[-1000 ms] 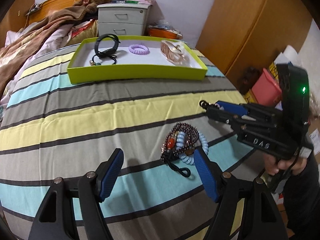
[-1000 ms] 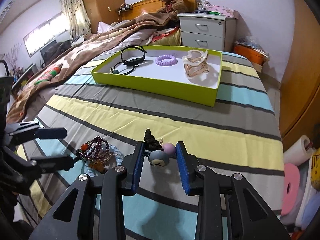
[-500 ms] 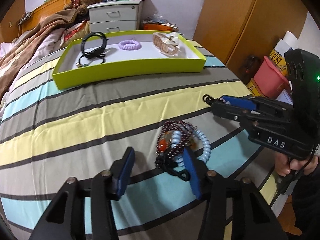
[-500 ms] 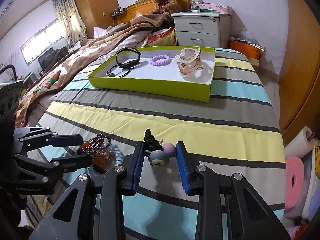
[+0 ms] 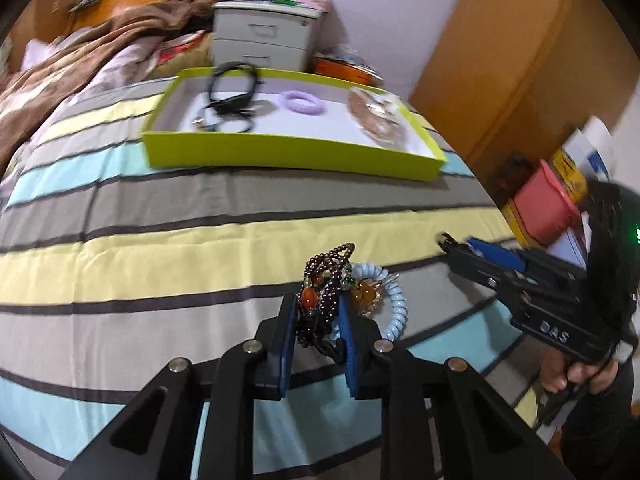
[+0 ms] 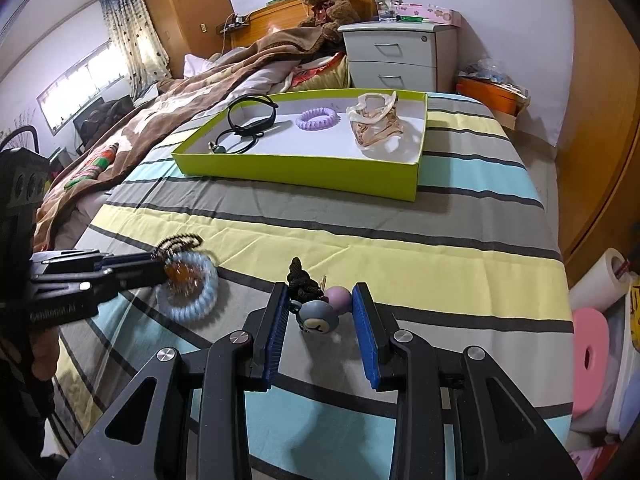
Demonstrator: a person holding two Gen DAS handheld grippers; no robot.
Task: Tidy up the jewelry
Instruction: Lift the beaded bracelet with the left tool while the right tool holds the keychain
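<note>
A dark red bead bracelet (image 5: 326,276) with orange beads lies bunched on the striped bedspread, tangled with a light blue coil hair tie (image 5: 396,300). My left gripper (image 5: 317,300) has its jaws closing, and the blue pads press on the bracelet's near end. In the right wrist view the left gripper (image 6: 160,268) reaches in from the left over the blue coil hair tie (image 6: 192,308). My right gripper (image 6: 320,290) is shut on a black-corded hair tie with a grey and a pink ball charm (image 6: 318,316). The green tray (image 6: 296,170) stands farther back.
The tray holds a black band (image 6: 252,116), a purple coil tie (image 6: 318,117) and a translucent clip (image 6: 376,124). A brown blanket (image 6: 160,112) covers the bed's left side. A grey nightstand (image 6: 396,56) stands behind, and a pink stool (image 6: 588,356) beyond the right bed edge.
My left gripper's jaws went from wide apart to narrow, coming in around the bead bracelet and clamping it. The right gripper kept its grip and place.
</note>
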